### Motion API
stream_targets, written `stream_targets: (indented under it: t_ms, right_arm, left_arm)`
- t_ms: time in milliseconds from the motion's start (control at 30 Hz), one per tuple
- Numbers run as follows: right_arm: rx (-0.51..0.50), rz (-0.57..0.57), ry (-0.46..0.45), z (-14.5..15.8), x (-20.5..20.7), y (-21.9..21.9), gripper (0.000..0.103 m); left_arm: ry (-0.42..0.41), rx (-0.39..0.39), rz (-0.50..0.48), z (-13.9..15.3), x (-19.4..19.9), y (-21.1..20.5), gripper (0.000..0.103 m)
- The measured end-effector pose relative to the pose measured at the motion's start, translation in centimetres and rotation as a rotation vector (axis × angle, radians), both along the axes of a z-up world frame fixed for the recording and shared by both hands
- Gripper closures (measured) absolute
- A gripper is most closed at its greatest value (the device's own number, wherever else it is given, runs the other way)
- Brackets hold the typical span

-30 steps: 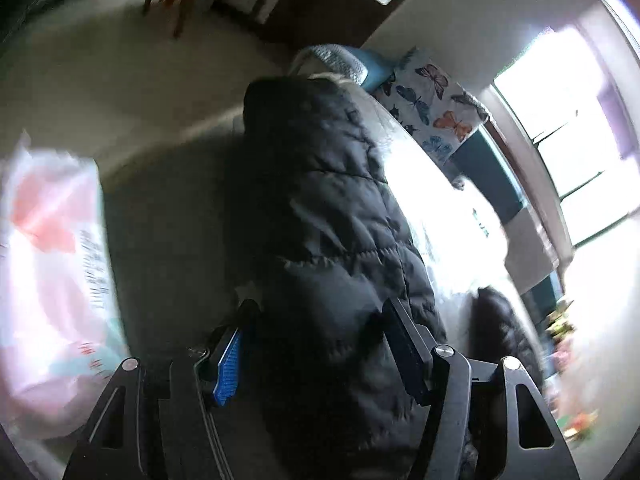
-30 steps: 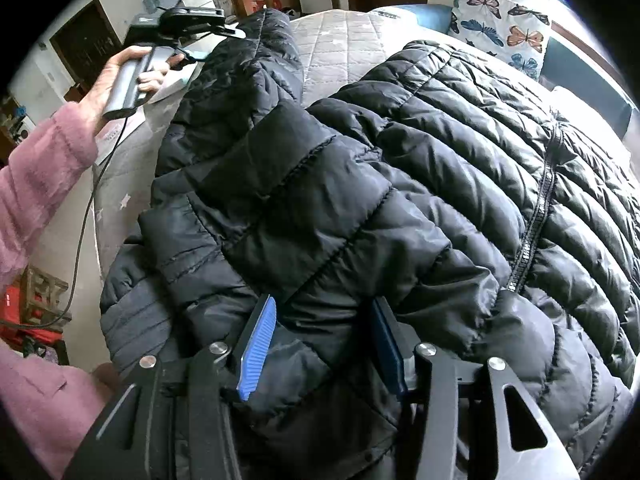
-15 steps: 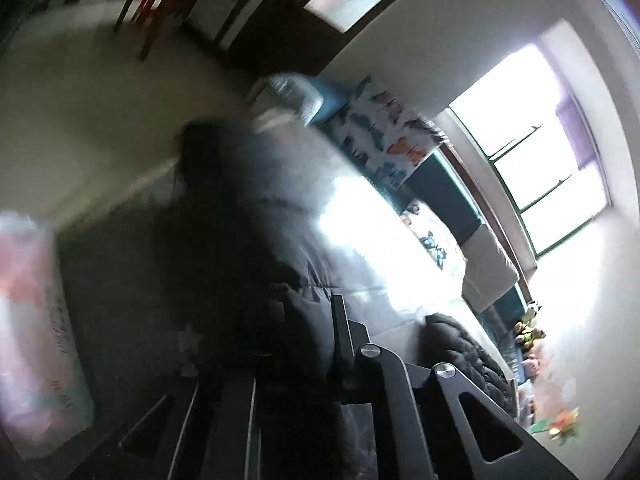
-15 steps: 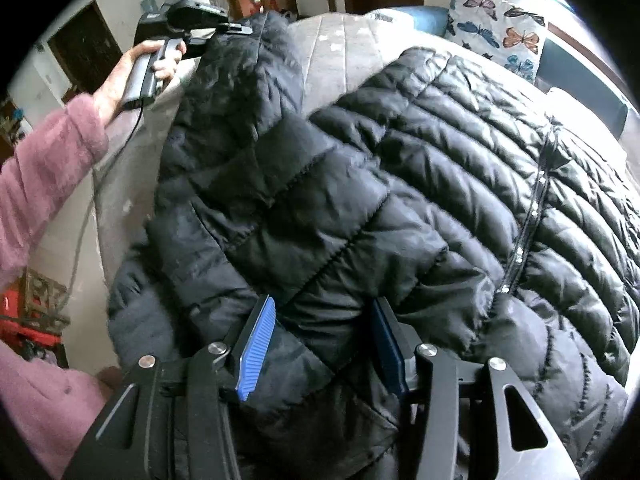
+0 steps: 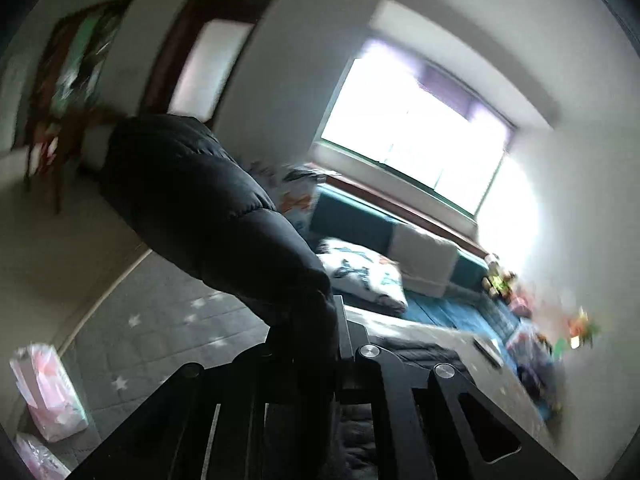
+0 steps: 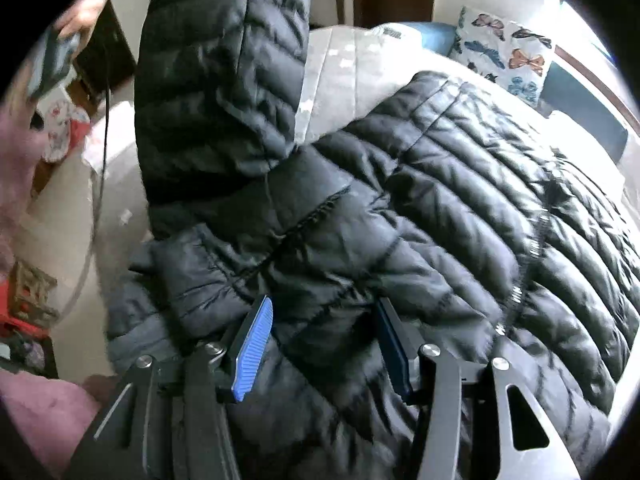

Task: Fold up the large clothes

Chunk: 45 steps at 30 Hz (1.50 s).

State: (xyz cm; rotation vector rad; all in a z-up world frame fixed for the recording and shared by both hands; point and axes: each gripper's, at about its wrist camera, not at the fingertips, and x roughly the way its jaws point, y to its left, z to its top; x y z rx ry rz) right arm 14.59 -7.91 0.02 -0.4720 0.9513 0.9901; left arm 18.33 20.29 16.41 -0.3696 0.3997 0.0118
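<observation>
A black puffer jacket (image 6: pixel 460 200) lies spread on the grey quilted bed (image 6: pixel 340 60), zip facing up. My left gripper (image 5: pixel 312 320) is shut on one sleeve (image 5: pixel 200 200) and holds it high above the bed. In the right wrist view that sleeve (image 6: pixel 220 80) hangs up and out of the top of the frame. The person's hand (image 6: pixel 84 8) on the left gripper shows blurred at top left. My right gripper (image 6: pixel 320 344) sits low on the jacket near the sleeve's root; a thick fold bulges between its blue pads (image 6: pixel 252 348), and its jaws are opening slightly.
A butterfly pillow (image 6: pixel 504 56) lies at the bed's far end, beside a teal window bench (image 5: pixel 360 224) under a bright window (image 5: pixel 420 128). Pink plastic bags (image 5: pixel 48 392) lie at the bed's edge. Toys clutter the right side (image 5: pixel 536 360). A pink sleeve (image 6: pixel 36 412) is at lower left.
The left gripper shut on the sleeve, then rose sharply and rolled, lifting the sleeve off the bed. The right gripper stayed on the jacket in the same place.
</observation>
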Motion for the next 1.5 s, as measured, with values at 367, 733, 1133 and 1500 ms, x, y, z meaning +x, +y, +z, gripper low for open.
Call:
stream_targets:
  t_ms: [367,733,1133,1500]
  right_arm:
    - [0.102,-0.265,-0.089,4.7,-0.1,-13.2,0.046]
    - [0.165,-0.575,-0.019,1.7,-0.1,-25.0,0.046]
    - [0.339,-0.64,0.022,2.9,-1.9,-29.8,0.046]
    - [0.395,-0.536,0.043,2.5,2.0,-25.4,0.05]
  left_arm:
    - [0.022,0.244,-0.323,0.1,-1.9,-21.5,0.093]
    - [0.274,0.304,-0.586,-13.3,-2.5,-39.8,0.093]
    - [0.389,0.402,-0.665,-19.9,-2.5,-42.3,0.08]
    - [0.343,0.361,-0.711,-14.3,-5.3,-39.1,0.023]
